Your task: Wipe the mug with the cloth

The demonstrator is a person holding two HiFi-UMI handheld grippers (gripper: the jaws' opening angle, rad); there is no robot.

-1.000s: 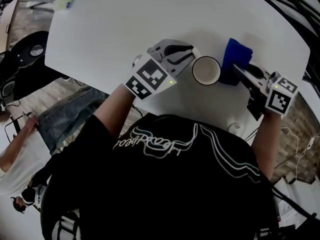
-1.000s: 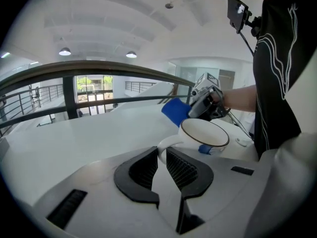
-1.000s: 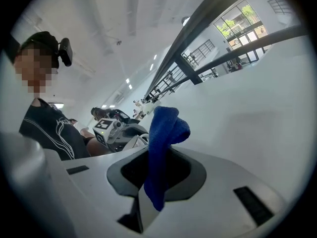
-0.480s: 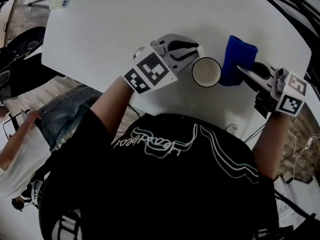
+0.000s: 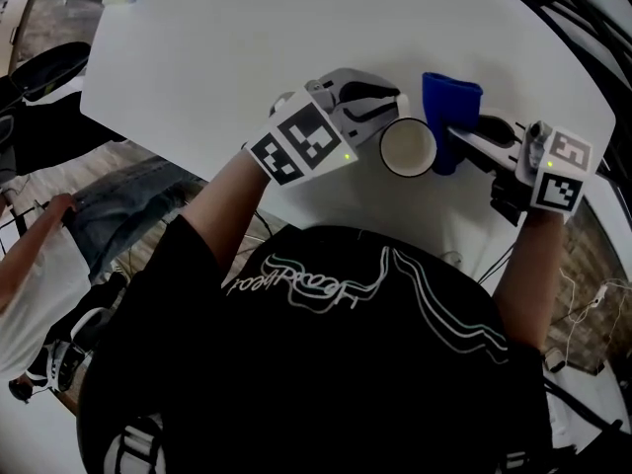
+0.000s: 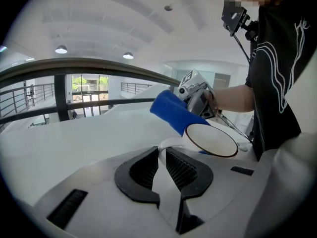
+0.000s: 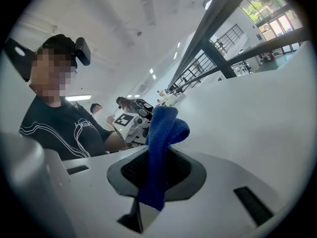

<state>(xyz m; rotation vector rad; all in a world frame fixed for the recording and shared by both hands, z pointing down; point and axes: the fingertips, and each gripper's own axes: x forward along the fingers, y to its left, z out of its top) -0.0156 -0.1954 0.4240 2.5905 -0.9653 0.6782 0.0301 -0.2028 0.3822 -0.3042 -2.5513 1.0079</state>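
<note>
Head view: mug (image 5: 408,147) stands upright on the white table (image 5: 227,57), close to the person's edge, opening up. The left gripper (image 5: 387,107) comes in from the mug's left, tips at the handle side. The right gripper (image 5: 464,138) comes from the right with the blue cloth (image 5: 449,107) sticking up off its tips. Cloth sits at the mug's right outer wall. It looks to be touching, but I can't confirm that from above.

Left gripper view: jaws are closed on a thin white piece that reads as the mug's handle (image 6: 167,144). The rim is just ahead and the cloth is behind it on the far side.

Right gripper view: jaws are clamped on the cloth low down, and its free end is bunched and floppy above the tips. The mug is hidden behind the cloth here.

Risks, as I judge them:
- The handle grip is narrow, so a hard sideways push from the cloth could twist the mug in the jaws or tip it.
- The cloth is held by only a small pinch, so dragging it on the wall could pull it out.
- The loose end may fold over, so the hard jaw tips rub the mug instead of the fabric.
- The mug is near the table edge, so a slip toward the person could send it off.
</note>
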